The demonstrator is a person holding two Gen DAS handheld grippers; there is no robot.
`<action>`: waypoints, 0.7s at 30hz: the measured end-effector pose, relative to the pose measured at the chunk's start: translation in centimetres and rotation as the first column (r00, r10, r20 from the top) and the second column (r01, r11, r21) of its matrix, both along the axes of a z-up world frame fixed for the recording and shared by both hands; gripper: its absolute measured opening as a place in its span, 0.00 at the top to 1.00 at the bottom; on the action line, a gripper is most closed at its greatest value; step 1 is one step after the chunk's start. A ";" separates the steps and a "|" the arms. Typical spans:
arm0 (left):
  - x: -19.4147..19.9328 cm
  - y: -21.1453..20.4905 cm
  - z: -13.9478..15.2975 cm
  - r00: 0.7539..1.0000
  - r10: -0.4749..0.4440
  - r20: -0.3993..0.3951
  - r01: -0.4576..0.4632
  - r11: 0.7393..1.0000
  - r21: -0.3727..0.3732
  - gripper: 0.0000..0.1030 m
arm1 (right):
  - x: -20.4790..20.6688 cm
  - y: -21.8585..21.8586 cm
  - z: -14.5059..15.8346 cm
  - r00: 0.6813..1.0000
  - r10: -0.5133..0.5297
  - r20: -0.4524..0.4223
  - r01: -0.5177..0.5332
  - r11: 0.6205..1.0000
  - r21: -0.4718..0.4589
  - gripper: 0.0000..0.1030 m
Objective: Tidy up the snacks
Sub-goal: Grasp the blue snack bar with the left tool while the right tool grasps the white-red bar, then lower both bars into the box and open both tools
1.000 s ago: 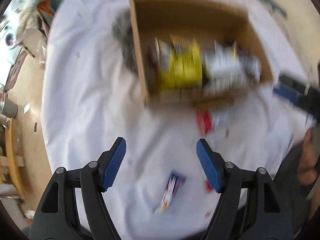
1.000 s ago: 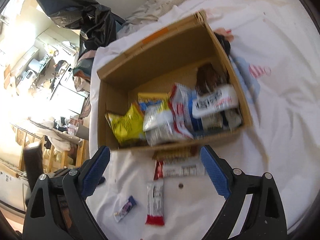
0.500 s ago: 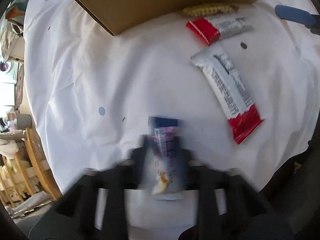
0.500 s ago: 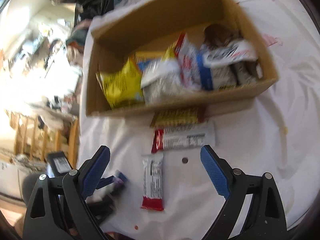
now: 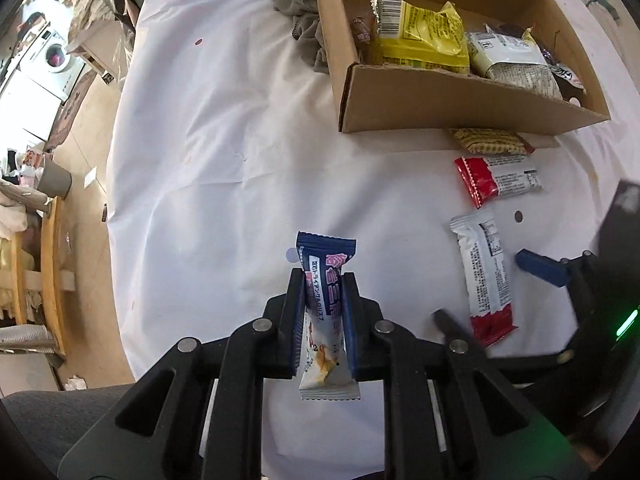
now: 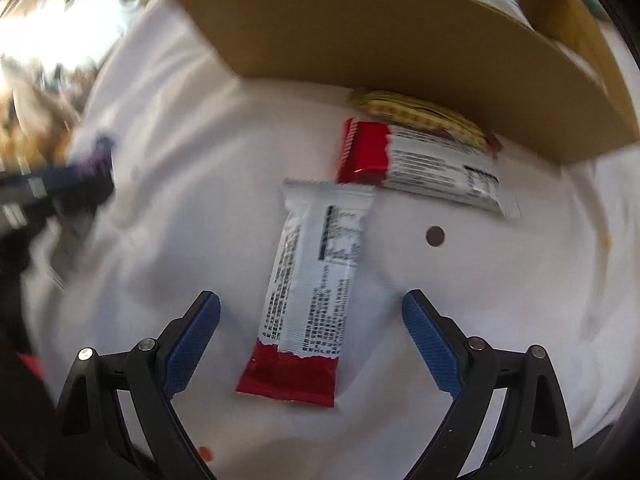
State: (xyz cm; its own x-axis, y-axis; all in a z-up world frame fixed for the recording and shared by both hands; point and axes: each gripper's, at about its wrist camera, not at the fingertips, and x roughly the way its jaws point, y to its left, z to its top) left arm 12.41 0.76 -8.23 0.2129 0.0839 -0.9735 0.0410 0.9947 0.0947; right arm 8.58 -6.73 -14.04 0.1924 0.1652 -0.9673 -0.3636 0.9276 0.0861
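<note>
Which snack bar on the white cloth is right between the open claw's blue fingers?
The white bar with the red end, lying lengthwise between the right claw. The other red-and-white bar lies crosswise nearer the box.

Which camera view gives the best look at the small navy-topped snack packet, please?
The left wrist view: the navy-topped packet sits sharp and central, clamped in the left tool. The right wrist view shows only a dark blur at its left edge, so the packet cannot be made out there.

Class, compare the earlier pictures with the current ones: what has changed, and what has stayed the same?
The left gripper has closed on the blue-and-white snack bar. The right gripper, open, has come down over the red-and-white bar. The cardboard box and the other loose snacks stayed where they were.
</note>
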 end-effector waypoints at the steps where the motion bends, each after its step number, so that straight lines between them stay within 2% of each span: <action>1: 0.1 0.0 0.1 1.000 0.003 0.002 -0.003 1.000 -0.004 0.86 | -0.2 0.2 0.0 1.000 0.006 0.017 -0.006 1.000 -0.010 0.07; 3: 0.3 0.0 0.4 1.000 0.008 0.010 -0.008 1.000 -0.009 0.86 | -0.4 0.3 0.1 1.000 0.004 0.026 -0.004 1.000 -0.011 0.09; 5: 0.1 -0.3 0.4 1.000 0.014 0.019 -0.014 1.000 -0.011 0.86 | -0.5 0.1 0.5 0.999 0.018 0.041 -0.017 1.000 -0.006 0.24; 6: 0.3 -0.2 0.6 1.000 0.016 0.023 -0.016 1.000 -0.011 0.86 | -0.5 0.0 0.8 0.998 0.028 0.052 -0.028 1.000 -0.003 0.53; 7: 0.1 0.0 0.8 0.999 0.018 0.027 -0.018 1.000 -0.011 0.86 | -0.6 0.2 1.2 0.998 0.042 0.046 -0.042 0.999 0.007 0.68; 9: 0.2 0.3 0.8 0.999 0.026 0.035 -0.026 1.000 -0.008 0.86 | -0.8 0.2 1.9 0.997 0.067 0.029 -0.069 0.995 0.071 0.69; 13: 0.4 1.0 0.9 0.998 0.054 0.038 -0.053 0.998 -0.023 0.86 | -1.2 -1.0 2.8 0.998 0.058 0.009 -0.059 0.986 0.153 0.69; 21: 0.9 2.2 2.6 0.984 0.131 0.117 -0.121 0.989 -0.091 0.86 | -0.5 -4.8 7.0 0.998 -0.020 0.060 -0.003 0.935 0.354 0.69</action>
